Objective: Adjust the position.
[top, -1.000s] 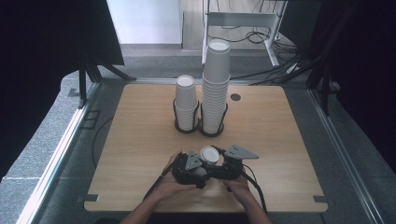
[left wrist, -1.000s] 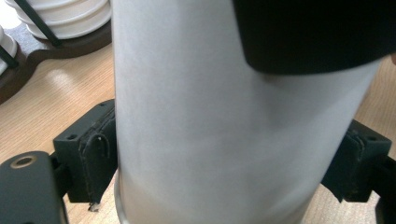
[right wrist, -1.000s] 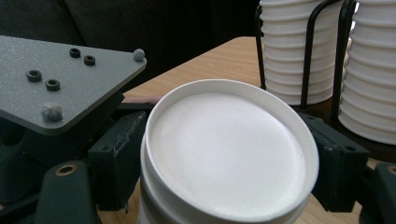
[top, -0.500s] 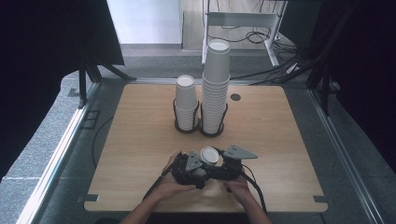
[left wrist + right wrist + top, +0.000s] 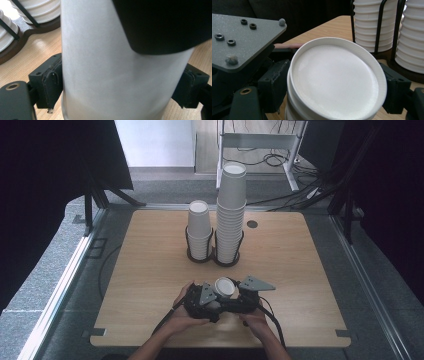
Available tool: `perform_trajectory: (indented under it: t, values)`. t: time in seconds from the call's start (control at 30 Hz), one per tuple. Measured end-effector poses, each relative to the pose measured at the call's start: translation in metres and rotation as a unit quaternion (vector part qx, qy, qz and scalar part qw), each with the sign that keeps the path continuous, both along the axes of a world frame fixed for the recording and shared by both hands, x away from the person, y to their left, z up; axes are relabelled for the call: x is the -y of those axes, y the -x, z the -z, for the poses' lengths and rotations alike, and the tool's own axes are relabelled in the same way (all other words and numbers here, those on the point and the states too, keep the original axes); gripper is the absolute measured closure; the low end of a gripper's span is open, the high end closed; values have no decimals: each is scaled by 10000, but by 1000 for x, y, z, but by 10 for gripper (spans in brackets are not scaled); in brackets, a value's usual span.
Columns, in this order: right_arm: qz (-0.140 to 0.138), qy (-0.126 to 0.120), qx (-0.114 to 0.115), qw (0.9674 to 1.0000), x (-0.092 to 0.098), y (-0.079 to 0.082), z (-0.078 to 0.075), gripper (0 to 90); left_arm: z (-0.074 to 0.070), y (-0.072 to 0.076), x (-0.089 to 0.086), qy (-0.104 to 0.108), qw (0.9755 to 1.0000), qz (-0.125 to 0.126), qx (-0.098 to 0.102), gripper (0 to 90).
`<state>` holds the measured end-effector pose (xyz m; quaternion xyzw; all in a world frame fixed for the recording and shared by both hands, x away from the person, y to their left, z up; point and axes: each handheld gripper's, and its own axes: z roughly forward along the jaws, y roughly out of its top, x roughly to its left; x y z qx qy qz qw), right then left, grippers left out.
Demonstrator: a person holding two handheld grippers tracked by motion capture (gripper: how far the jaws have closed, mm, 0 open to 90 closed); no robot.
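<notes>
Nested paper cups [image 5: 224,287] gripped between fingers of both left gripper [image 5: 204,301] and right gripper [image 5: 239,301], bottoms up.

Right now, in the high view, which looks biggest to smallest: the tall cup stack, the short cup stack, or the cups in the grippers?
1. Tall cup stack.
2. Short cup stack.
3. Held cups, smallest, though seen end-on, so their length is unclear.
</notes>
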<state>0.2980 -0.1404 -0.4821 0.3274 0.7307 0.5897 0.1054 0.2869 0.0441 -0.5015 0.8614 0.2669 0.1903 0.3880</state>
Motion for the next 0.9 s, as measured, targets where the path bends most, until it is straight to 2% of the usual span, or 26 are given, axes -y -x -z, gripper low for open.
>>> perform_trajectory:
  t: [0.33,0.57,0.77,0.9]
  values:
    - [-3,-7,9,10000,0,0,0,211,-1,1,0,-64,9999,-3,81,120]
    - [-12,16,30,10000,1,1,-2,211,-1,2,0,-34,9999,-17,154,120]
    - [-23,6,53,10000,2,1,-4,209,-5,4,2,-229,9991,-79,351,122]
    - [-16,-32,71,10000,4,2,-6,208,-6,4,2,-222,9990,-51,396,125]
